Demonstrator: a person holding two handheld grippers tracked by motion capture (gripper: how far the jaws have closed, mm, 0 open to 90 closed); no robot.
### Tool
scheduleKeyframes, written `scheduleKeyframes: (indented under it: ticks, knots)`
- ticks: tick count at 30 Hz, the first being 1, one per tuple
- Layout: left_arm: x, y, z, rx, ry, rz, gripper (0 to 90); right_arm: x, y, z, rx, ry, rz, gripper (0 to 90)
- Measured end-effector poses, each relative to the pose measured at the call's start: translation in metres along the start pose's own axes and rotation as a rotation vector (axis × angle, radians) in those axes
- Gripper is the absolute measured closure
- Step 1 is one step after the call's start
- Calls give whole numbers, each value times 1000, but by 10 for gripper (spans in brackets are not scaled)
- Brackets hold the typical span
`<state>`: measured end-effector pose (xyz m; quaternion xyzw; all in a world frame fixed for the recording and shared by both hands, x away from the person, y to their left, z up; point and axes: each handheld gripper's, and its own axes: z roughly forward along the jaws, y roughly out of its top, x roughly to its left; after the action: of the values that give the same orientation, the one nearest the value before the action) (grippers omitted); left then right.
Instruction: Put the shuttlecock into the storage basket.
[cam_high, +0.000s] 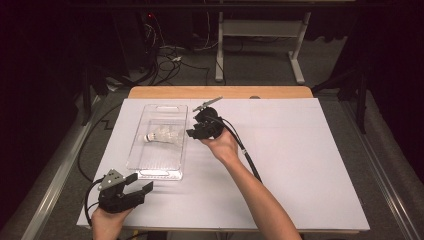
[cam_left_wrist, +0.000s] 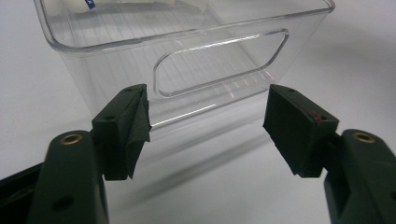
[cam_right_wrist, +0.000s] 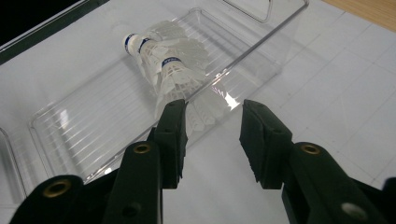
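Observation:
A clear plastic tray (cam_high: 150, 162) lies lengthwise on the left half of the white sheet. White shuttlecocks (cam_high: 164, 135) with blue bands lie nested on their side in the tray (cam_right_wrist: 70, 121); in the right gripper view the shuttlecocks (cam_right_wrist: 163, 56) have their cork ends pointing away. My right gripper (cam_high: 192, 131) hovers just outside the tray's right long wall, beside the feathers. In its own view the right gripper (cam_right_wrist: 212, 135) stands open, with nothing between the jaws. My left gripper (cam_high: 140, 186) rests near the tray's near end, and there the left gripper (cam_left_wrist: 208, 123) is wide open, facing the end wall's handle cut-out (cam_left_wrist: 219, 60).
The white sheet (cam_high: 300, 165) covers a wooden table whose far edge (cam_high: 220, 92) shows beyond it. The right gripper's cable (cam_high: 247, 155) trails along the forearm. Cables and a desk frame (cam_high: 260, 45) are on the floor behind. Open sheet lies to the right of the arm.

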<state>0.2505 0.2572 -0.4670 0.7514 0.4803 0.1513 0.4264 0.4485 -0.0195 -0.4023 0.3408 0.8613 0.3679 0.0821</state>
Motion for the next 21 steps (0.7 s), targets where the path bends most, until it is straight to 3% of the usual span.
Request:
scheduleKeyframes:
  ticks: [21]
  knots:
    - [0, 0, 0, 0, 3, -1, 322, -16, -21, -15, -20, -23, 34, 586]
